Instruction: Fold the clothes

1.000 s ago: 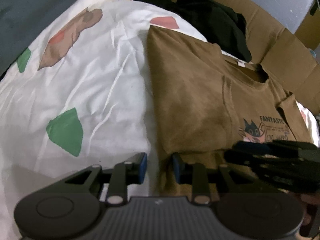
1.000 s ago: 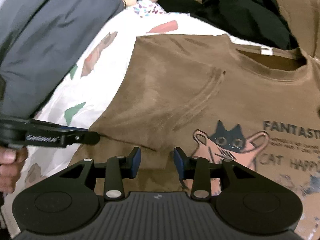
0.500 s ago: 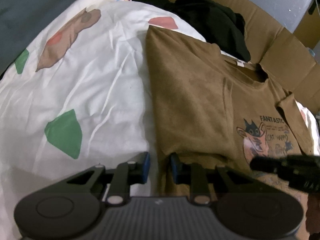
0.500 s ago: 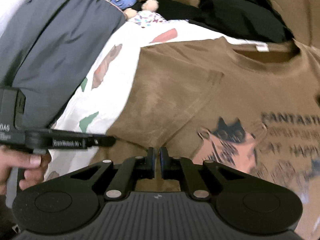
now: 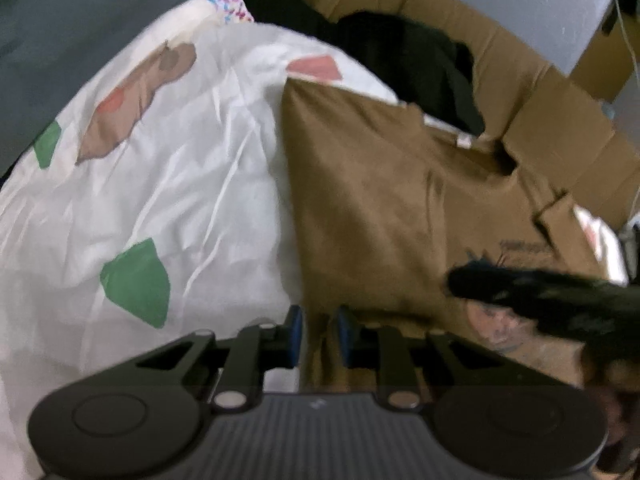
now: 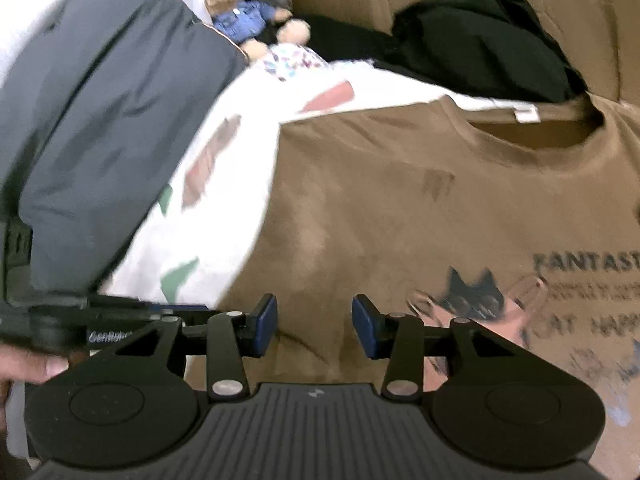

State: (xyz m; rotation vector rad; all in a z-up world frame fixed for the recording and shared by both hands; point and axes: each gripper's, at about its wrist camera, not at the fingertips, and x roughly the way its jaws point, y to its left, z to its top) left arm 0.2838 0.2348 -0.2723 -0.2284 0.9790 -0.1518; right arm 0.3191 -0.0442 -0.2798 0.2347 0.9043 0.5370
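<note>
- The white sheet (image 5: 192, 184) with coloured patches covers the left of the bed, and a grey cover (image 6: 100, 128) lies along its far left.
- The left gripper (image 5: 318, 336) sits at the near left edge of the brown T-shirt (image 5: 372, 200); its jaws are closing, a narrow gap remains, and the shirt's edge appears to run between the pads without being pressed yet.
- The shirt lies flat, print up, collar towards the cardboard (image 5: 560, 120).
- The right gripper (image 6: 314, 326) hangs over the lower hem, jaws opening and spread, gripping nothing.
- To fold well, both should probably pinch the hem at matching points, taking both layers, and lift evenly towards the collar.
</note>
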